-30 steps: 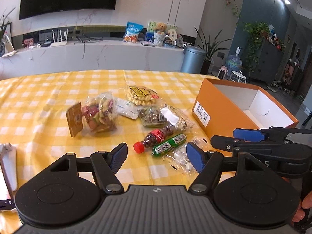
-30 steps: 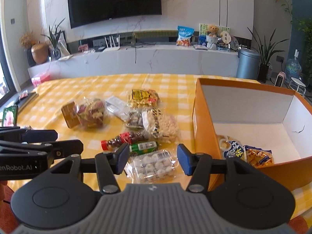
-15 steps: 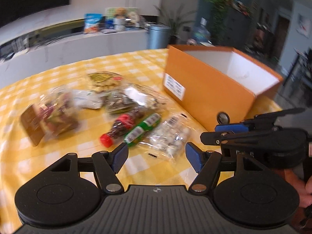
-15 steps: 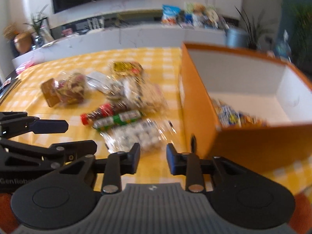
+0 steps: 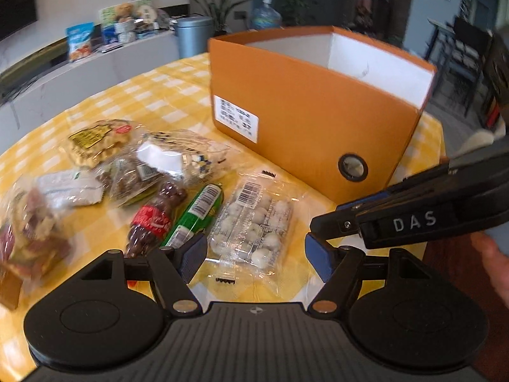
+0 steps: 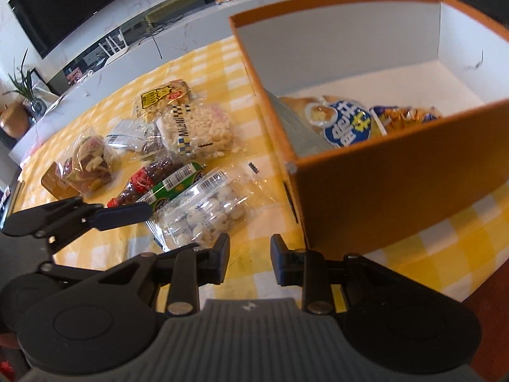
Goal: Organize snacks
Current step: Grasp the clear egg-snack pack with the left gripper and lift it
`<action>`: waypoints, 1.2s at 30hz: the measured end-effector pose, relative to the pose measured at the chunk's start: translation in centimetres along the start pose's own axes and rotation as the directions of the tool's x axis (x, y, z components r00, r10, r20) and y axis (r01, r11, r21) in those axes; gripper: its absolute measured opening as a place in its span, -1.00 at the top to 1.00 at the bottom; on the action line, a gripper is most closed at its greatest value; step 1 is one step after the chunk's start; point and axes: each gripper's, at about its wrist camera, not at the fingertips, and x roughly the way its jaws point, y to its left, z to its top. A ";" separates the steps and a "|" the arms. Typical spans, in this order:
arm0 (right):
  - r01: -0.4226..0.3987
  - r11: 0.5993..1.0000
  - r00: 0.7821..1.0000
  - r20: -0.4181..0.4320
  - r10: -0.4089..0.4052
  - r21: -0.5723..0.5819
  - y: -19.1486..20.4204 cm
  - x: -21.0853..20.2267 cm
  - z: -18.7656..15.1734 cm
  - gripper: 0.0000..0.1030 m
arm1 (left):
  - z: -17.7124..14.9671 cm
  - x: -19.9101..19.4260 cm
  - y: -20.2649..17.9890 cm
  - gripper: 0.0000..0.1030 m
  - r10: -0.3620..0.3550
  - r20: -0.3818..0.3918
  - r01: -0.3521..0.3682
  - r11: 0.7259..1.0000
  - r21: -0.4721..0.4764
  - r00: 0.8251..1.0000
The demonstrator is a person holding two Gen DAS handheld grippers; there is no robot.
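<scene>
A clear packet of white balls [image 5: 254,226] lies on the yellow checked tablecloth, just ahead of my left gripper [image 5: 254,254], which is open and hovers low over the packet's near end. Beside the packet lie a green tube [image 5: 194,216] and a small bottle-shaped candy pack [image 5: 152,219]. My right gripper [image 6: 249,256] points down at bare cloth by the near corner of the orange box [image 6: 397,175]; its jaws stand a narrow gap apart with nothing between them. Inside the box lies a blue-labelled snack pack [image 6: 346,124] with an orange one [image 6: 407,114] beside it.
Further snack bags [image 5: 105,140] are piled behind the packet, and a mixed-snack bag [image 6: 89,165] lies at the left. The box wall [image 5: 311,121] rises close on the right. The table edge runs just past the box. A person's hand [image 5: 496,270] shows at the right.
Both grippers dropped lower and rolled, so the scene tilts. The left one came up to the white-ball packet. The right jaws narrowed from wide to a small gap and shifted toward the box corner.
</scene>
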 end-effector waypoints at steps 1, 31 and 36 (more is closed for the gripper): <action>-0.001 1.000 1.000 -0.005 0.001 0.004 0.0 0.1 0.0 0.48 | 0.1 0.2 -0.2 -0.60 0.011 -0.003 -0.011 0.999 0.030 1.000; -0.031 0.996 0.999 -0.032 0.028 -0.079 2.8 1.3 -0.1 0.21 | -3.4 -3.4 -0.8 -0.28 0.246 -0.172 -0.290 0.899 -0.327 0.954; -0.045 0.994 0.998 -0.040 0.041 -0.102 3.5 1.7 -0.2 0.19 | -4.1 -4.1 0.0 -0.39 0.272 -0.173 -0.318 0.877 -0.361 0.947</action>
